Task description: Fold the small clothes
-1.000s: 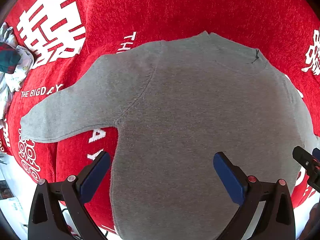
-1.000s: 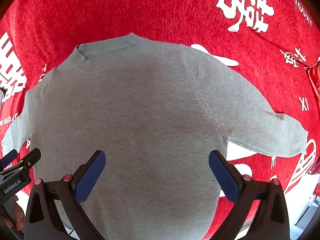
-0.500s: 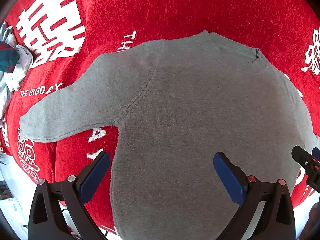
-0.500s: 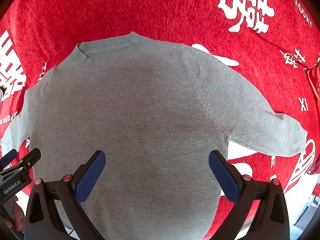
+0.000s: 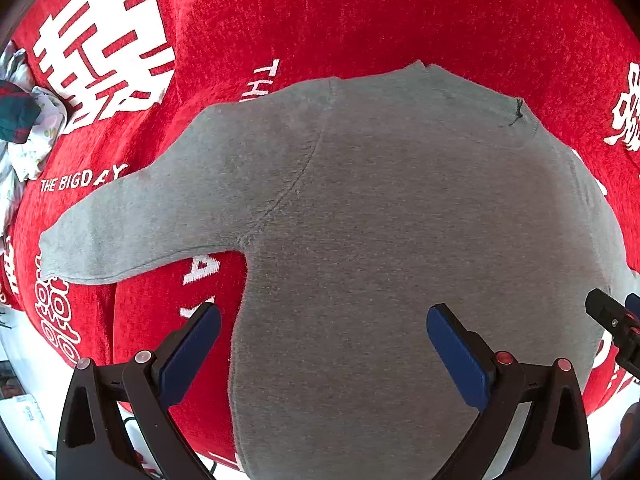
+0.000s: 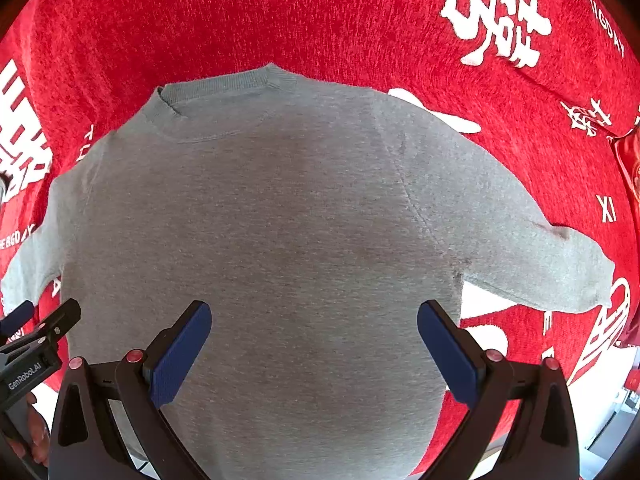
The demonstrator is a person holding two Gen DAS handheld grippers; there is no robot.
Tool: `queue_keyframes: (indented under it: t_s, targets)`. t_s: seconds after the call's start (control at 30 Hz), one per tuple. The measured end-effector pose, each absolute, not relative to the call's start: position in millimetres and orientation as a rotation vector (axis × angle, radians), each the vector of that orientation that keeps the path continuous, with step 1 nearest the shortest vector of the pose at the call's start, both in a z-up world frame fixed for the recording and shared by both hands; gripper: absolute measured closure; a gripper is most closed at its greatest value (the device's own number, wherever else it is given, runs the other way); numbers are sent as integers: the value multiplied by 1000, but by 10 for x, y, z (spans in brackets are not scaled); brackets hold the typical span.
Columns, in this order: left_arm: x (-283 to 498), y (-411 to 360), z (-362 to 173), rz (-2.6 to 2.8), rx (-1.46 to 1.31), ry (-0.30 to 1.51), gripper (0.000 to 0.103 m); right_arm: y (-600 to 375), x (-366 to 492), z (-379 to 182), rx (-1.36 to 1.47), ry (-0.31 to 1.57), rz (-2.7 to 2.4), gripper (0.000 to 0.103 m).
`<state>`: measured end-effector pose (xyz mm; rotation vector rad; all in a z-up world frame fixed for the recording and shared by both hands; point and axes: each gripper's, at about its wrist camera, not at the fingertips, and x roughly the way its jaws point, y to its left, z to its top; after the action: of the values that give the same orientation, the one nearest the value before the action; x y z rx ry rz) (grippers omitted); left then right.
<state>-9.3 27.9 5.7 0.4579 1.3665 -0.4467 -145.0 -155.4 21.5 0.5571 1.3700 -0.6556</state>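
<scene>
In your left wrist view, your left hand-held gripper [image 5: 323, 350] hangs with its two blue-padded fingers [image 5: 188, 354] spread wide apart and nothing between them, above the lower part of a small grey knit long-sleeved sweater [image 5: 400, 232]. The sweater lies flat, spread out on a red plush cloth with white lettering and large white characters [image 5: 360, 12] that covers the table. Its ribbed collar [image 5: 472, 96] points away from you, and its one sleeve [image 5: 132, 224] stretches out to the left over the words "THE BIGDAY". The left finger sits over the red cloth just beside the sweater's side edge, the right finger over the grey body. At the far left edge a crumpled bundle of white and dark green fabric [image 5: 24, 128] rests on the cloth, well apart from the sweater. The tip of your right hand-held gripper [image 5: 614, 320] pokes in at the right edge. In your right wrist view, your right hand-held gripper [image 6: 314, 346] is likewise spread wide and holds nothing, both blue pads over the sweater's [image 6: 260, 232] lower body. The collar [image 6: 216, 96] lies at the far side, and the other sleeve [image 6: 532, 248] reaches right across the red cloth [image 6: 280, 12]. Your left hand-held gripper [image 6: 36, 340] shows at the left edge, with fingertips of your hand [image 6: 34, 432] under it.
</scene>
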Motion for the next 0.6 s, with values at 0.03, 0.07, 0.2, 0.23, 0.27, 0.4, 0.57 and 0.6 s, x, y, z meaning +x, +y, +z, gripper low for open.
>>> queue_keyframes:
  t_s: [0.03, 0.07, 0.2, 0.23, 0.27, 0.4, 0.57, 0.6]
  targets:
    - [-86, 294, 55, -447, 456, 1368, 0, -1553, -1445, 212, 557, 1370, -655, 0]
    - [-74, 309, 52, -449, 454, 1370, 0, -1553, -1442, 214, 557, 1370, -655, 0]
    - [-39, 335, 48, -452, 451, 1373, 0, -1548, -1420, 209, 564, 1368, -652, 0]
    - [-26, 344, 43, -452, 449, 1375, 0, -1545, -1411, 207, 568, 1368, -650, 0]
    - [-17, 347, 41, -451, 448, 1376, 0, -1543, -1403, 205, 571, 1369, -649, 0]
    - [26, 366, 32, -450, 437, 1381, 0, -1523, -1372, 181, 578, 1377, -649, 0]
    - [91, 410, 19, -445, 420, 1386, 0, -1487, -1303, 181, 566, 1382, -646, 0]
    - [108, 423, 16, -443, 416, 1386, 0, -1473, -1278, 182, 563, 1383, -643, 0]
